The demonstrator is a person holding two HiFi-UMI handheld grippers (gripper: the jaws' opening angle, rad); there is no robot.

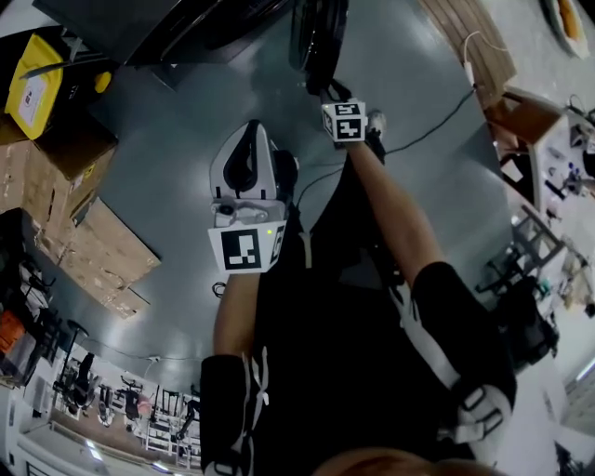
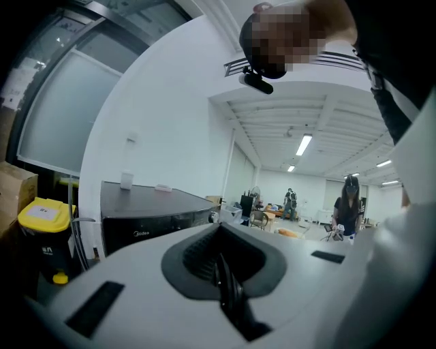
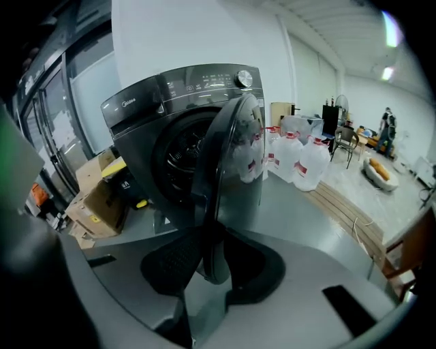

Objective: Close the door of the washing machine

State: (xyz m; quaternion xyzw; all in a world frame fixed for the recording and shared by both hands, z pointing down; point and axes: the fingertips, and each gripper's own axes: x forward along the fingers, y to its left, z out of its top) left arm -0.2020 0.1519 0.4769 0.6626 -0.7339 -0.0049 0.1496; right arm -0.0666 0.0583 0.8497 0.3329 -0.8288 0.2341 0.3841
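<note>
The dark washing machine (image 3: 178, 95) stands with its round door (image 3: 235, 146) swung open towards me. In the right gripper view the door's free edge runs down between the jaws of my right gripper (image 3: 208, 262). The jaws are apart and open, and I see no pad pressing on the door. From the head view, the right gripper (image 1: 329, 93) reaches just under the door (image 1: 318, 42) beside the machine (image 1: 158, 28). My left gripper (image 1: 251, 135) hangs lower left of it, away from the door. The left gripper (image 2: 222, 264) is shut on nothing, and the machine (image 2: 146, 215) lies beyond it.
Cardboard boxes (image 1: 79, 218) and a yellow bin (image 1: 35, 88) stand left of the machine. Several water jugs (image 3: 300, 160) sit to its right, beside a wooden board (image 1: 469, 37). A cable (image 1: 437, 121) crosses the grey floor. People (image 2: 349, 204) stand far off in the hall.
</note>
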